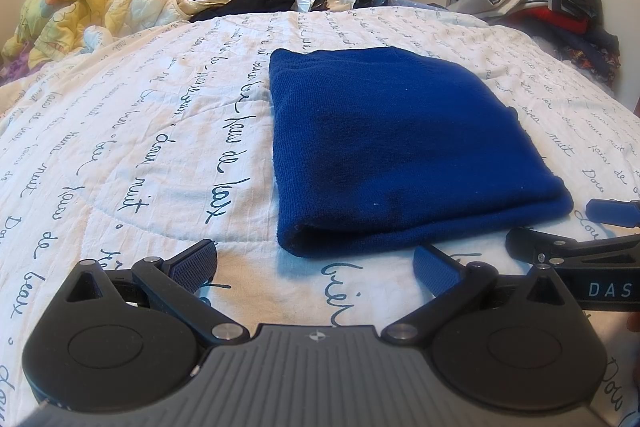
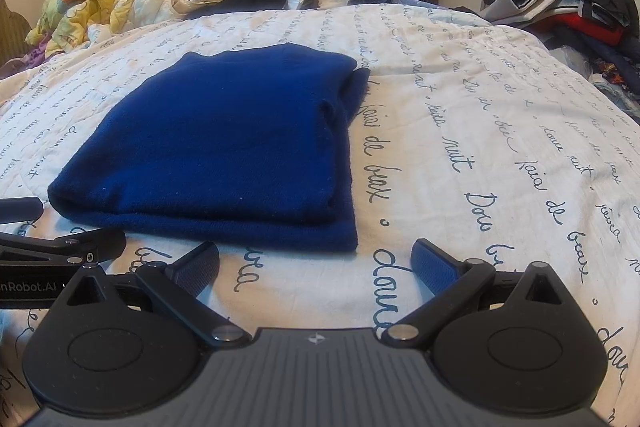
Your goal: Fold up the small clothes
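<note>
While both tools hover low over the near edge of the bed, the blue garment (image 1: 400, 151) lies folded into a thick rectangle on the white quilt (image 1: 140, 131), roughly midway across and just ahead of the fingertips. The left gripper (image 1: 316, 263) has its fingers spread wide with nothing between them, and the right gripper (image 2: 316, 261) is likewise spread and empty; each sits just short of the garment's near fold without touching it.

From the right wrist view, the layers are not square: a lower layer sticks out past the upper one along the right side, and a small bump shows near the far right corner. That looks like the weak point. If another fold is attempted, a pinch that catches only the top layer would probably peel it back and undo the stack. The knit looks soft and thick, so it may also spring open once let go. Grabbing too deep could snag the quilt and drag it along with the garment.
</note>
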